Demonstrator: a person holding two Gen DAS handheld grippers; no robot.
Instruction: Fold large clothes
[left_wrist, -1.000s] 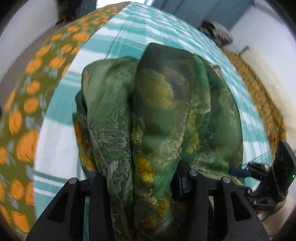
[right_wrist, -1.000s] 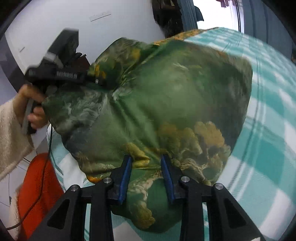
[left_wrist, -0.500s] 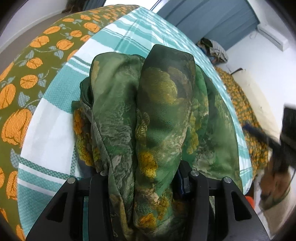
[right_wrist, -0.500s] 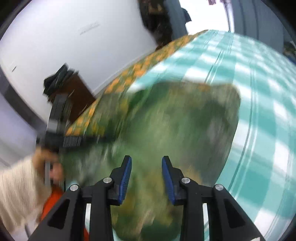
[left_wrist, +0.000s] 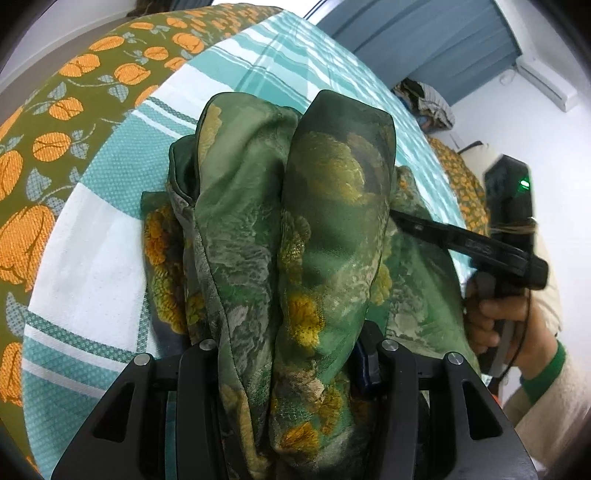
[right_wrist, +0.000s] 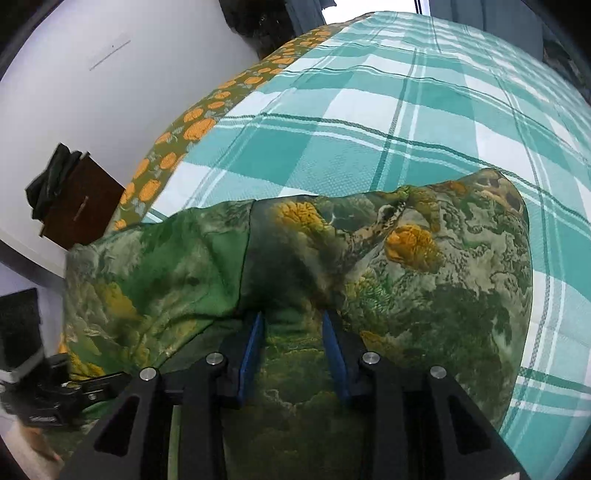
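One green floral garment (left_wrist: 295, 229), two grippers (left gripper (left_wrist: 291, 354), right gripper (right_wrist: 293, 350)), one checked bedspread (right_wrist: 369, 122), one brown cabinet (right_wrist: 79, 210).

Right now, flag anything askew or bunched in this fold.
The green floral garment is bunched into thick ridges in the left gripper rather than lying flat. On the plaid sheet its top edge runs uneven. No damage shows.

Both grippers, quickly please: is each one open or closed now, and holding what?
Left gripper: closed on a bunched fold of the green floral cloth.
Right gripper: open, fingers apart over the cloth, gripping nothing.
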